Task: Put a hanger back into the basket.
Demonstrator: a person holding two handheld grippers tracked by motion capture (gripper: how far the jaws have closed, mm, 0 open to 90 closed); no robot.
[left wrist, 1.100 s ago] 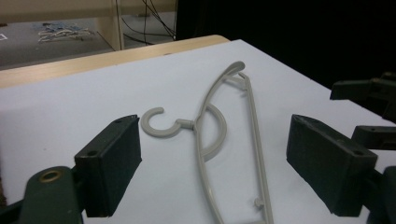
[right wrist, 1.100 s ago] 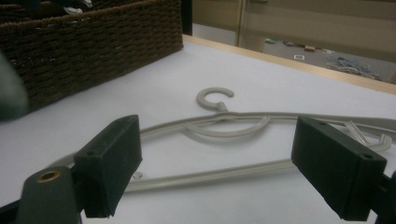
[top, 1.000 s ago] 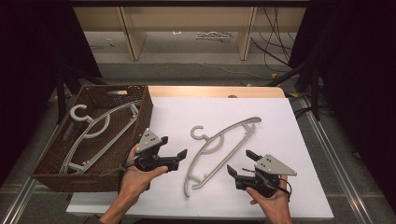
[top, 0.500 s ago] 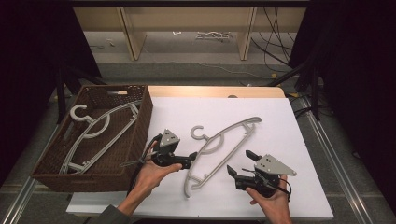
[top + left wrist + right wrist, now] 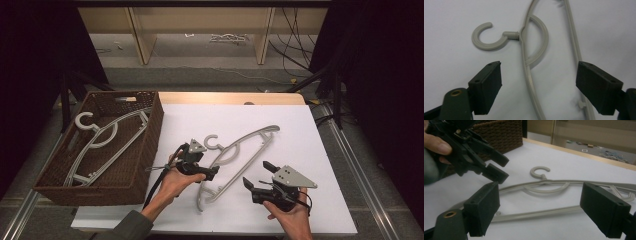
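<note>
Lying flat on the white table (image 5: pixel 320 150), a grey plastic hanger (image 5: pixel 239 155) stretches from 7 o'clock to 1 o'clock, hook toward 11 o'clock. Above its lower arm hangs the left gripper (image 5: pixel 537 86), jaws spread wide, both hanger bars between them, touching neither. At 5 o'clock of the hanger the right gripper (image 5: pixel 256 176) is released, holding nothing. At 9 o'clock a wicker basket (image 5: pixel 145 165) holds more grey hangers (image 5: pixel 105 140).
</note>
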